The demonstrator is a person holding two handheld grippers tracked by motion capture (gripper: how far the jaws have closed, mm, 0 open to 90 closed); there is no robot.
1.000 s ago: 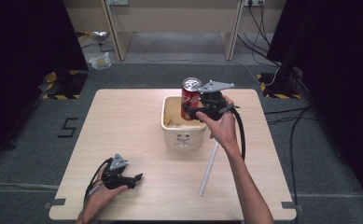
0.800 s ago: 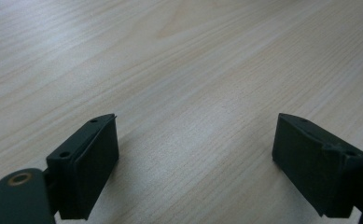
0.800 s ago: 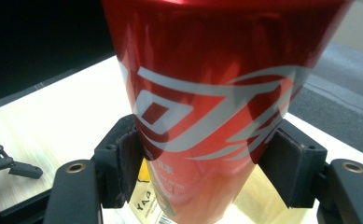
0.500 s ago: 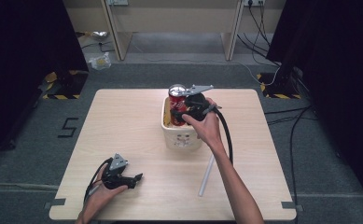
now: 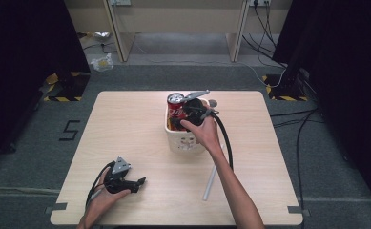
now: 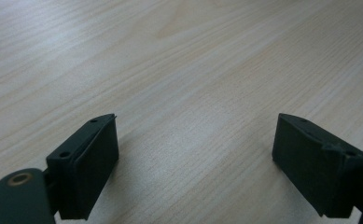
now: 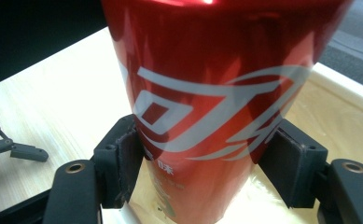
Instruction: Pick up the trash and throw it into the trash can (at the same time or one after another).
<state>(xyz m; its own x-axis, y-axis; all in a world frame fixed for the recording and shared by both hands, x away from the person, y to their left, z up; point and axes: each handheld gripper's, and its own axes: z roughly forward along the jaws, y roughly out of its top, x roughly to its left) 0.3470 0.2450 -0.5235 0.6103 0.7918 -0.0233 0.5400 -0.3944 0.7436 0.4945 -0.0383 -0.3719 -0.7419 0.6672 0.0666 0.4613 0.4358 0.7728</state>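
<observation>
A red soda can (image 5: pixel 175 106) with white lettering stands upright in my right gripper (image 5: pixel 177 119), whose pads press on its sides; in the right gripper view the can (image 7: pixel 207 88) sits squeezed between the two black jaws of the right gripper (image 7: pixel 207 175). The can's lower part hangs inside the left end of a white basket (image 5: pixel 189 142). My left gripper (image 5: pixel 139 182) rests on the table near the front left, open; the left gripper view has bare wood between the jaws of the left gripper (image 6: pixel 195 144).
A white stick (image 5: pixel 210 183) lies on the light wooden table (image 5: pixel 126 129) in front of the basket, to the right of my right forearm. The basket's rim (image 7: pixel 352 88) runs behind the can. Dark floor and cables surround the table.
My right hand has carried the can to the left and down, from above the basket's far right part into its left end. The left gripper has stayed where it was.
</observation>
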